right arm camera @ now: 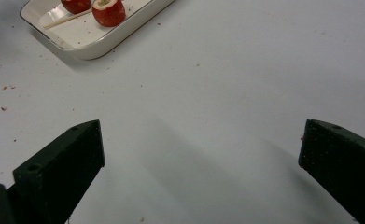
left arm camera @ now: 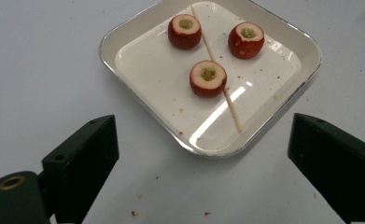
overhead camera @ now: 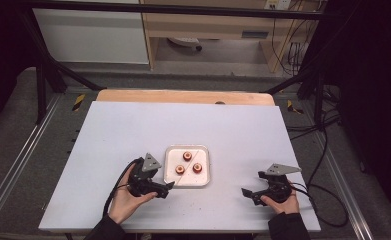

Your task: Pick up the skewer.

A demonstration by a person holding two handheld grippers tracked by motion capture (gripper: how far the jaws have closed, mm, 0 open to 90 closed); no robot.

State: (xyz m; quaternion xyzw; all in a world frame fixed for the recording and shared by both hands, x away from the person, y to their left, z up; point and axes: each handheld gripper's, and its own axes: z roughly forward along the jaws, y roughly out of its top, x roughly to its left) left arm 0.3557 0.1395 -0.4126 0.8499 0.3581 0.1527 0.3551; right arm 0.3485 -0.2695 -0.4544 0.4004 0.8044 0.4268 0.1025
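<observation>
The left gripper [overhead camera: 169, 185] rests just beside the white tray [left arm camera: 124, 28], jaws wide, aimed at three cored red fruits [left arm camera: 208, 78] and a skewer [left arm camera: 216, 67] inside, likely for threading. The right gripper [overhead camera: 245, 191], also wide, waits well apart from the tray on the surface [overhead camera: 133, 130].

A white square tray [left arm camera: 124, 60] with rounded corners and a raised rim is seen in the upper middle of the left gripper view, set cornerwise. Three red cored fruits are held in it, each upright with pale flesh and a hollowed centre facing up: one fruit [left arm camera: 185, 31] at the upper left, a second fruit [left arm camera: 246, 40] at the upper right, a third fruit [left arm camera: 208, 78] lower, between them. A thin wooden skewer [left arm camera: 231, 108] is laid flat, diagonally, between the upper two and touching the lower one. Red crumbs are scattered over the tray floor.
</observation>
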